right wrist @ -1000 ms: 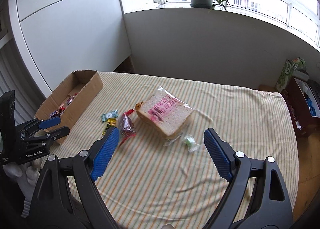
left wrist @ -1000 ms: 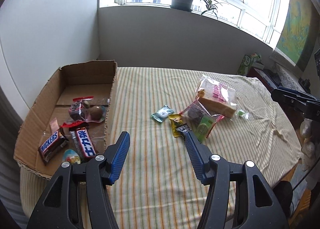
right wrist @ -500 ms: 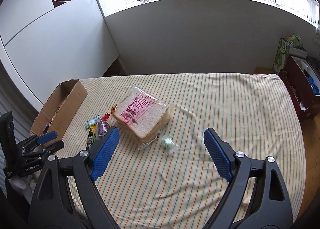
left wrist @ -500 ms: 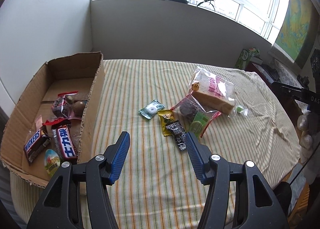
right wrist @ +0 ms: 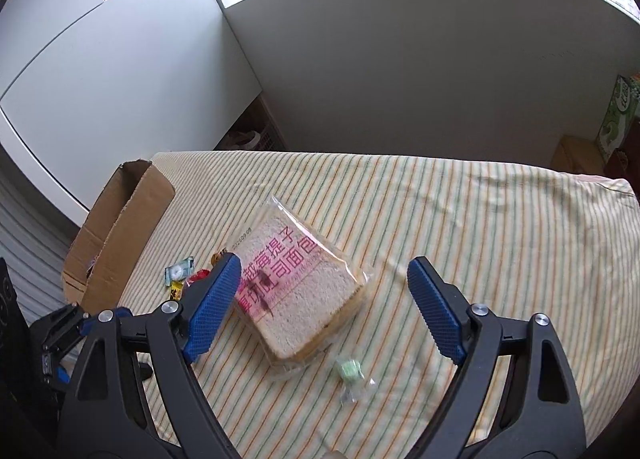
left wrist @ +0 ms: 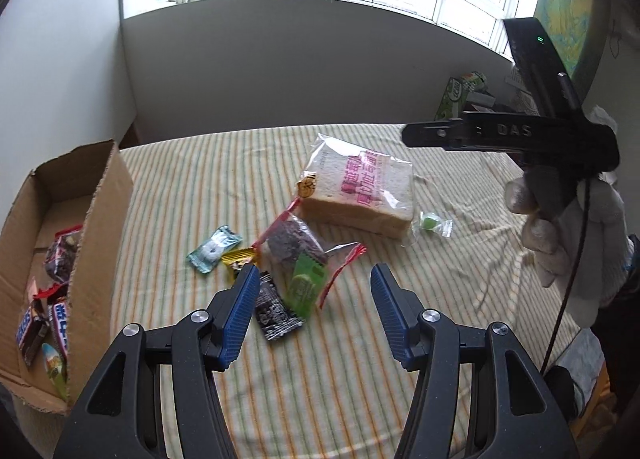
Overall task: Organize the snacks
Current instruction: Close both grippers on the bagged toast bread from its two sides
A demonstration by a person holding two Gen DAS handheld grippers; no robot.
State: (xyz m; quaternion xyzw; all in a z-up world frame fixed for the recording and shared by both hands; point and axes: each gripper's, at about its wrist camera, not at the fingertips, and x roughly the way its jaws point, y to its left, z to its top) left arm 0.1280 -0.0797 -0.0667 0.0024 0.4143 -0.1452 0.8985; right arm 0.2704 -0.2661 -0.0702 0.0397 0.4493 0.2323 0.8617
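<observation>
Approach step judged in hand. Left gripper (left wrist: 312, 309) spread, empty, above packets (left wrist: 294, 259); right gripper (right wrist: 324, 299) spread, empty, over bread (right wrist: 298, 299). Box (left wrist: 100, 219) far left. Next needed: descent, closing on one snack.

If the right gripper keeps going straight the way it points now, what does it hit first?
Most likely the bagged bread: it lies between the open right gripper's fingers, nearer the left one. The small green candy sits closer to the camera but probably below that line; depth is hard to judge.
</observation>
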